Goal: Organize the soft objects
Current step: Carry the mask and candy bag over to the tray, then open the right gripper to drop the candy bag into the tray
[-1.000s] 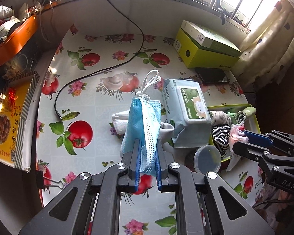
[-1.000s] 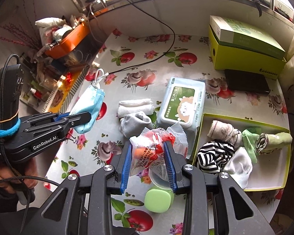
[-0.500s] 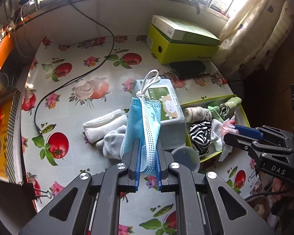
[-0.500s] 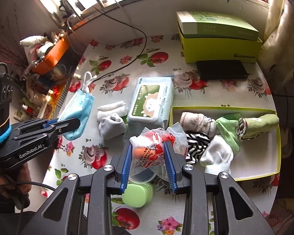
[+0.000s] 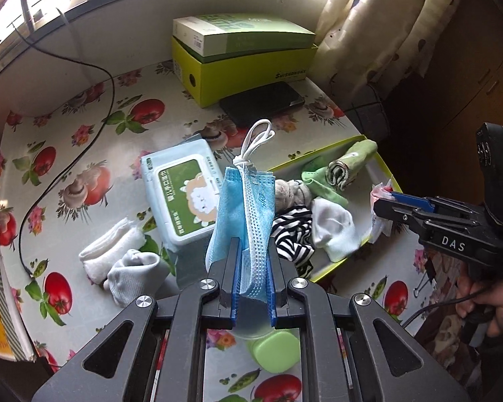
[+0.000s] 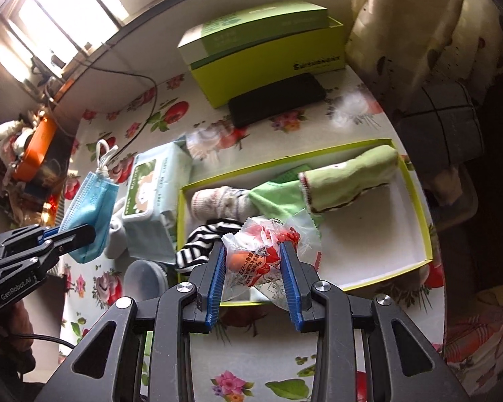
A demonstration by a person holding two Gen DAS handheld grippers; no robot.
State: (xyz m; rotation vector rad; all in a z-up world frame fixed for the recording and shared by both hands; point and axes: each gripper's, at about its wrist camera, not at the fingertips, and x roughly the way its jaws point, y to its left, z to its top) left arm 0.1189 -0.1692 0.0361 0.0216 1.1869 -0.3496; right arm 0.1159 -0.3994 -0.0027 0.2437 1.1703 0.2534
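My left gripper (image 5: 253, 251) is shut on a folded blue face mask (image 5: 241, 207) and holds it above the table, near the wet wipes pack (image 5: 181, 194); it also shows in the right wrist view (image 6: 90, 214). My right gripper (image 6: 253, 251) is shut on a crinkly red and clear snack packet (image 6: 265, 254), held over the near left part of the yellow-rimmed tray (image 6: 415, 201). The tray holds a green sock (image 6: 348, 177), a striped sock (image 6: 201, 238) and a beige sock (image 6: 214, 201). Two white socks (image 5: 124, 261) lie on the table left of the wipes.
A yellow-green box (image 5: 248, 63) and a black phone (image 5: 261, 104) lie at the back. A green case (image 5: 275, 351) and a clear lid (image 6: 144, 278) sit near the front edge. A black cable (image 5: 67, 164) crosses the left. A curtain (image 5: 385, 33) hangs at the right.
Both grippers have moved right toward the tray. The right gripper with the packet now hangs over the tray's near edge. The mask has come over the wipes and tray's left end.
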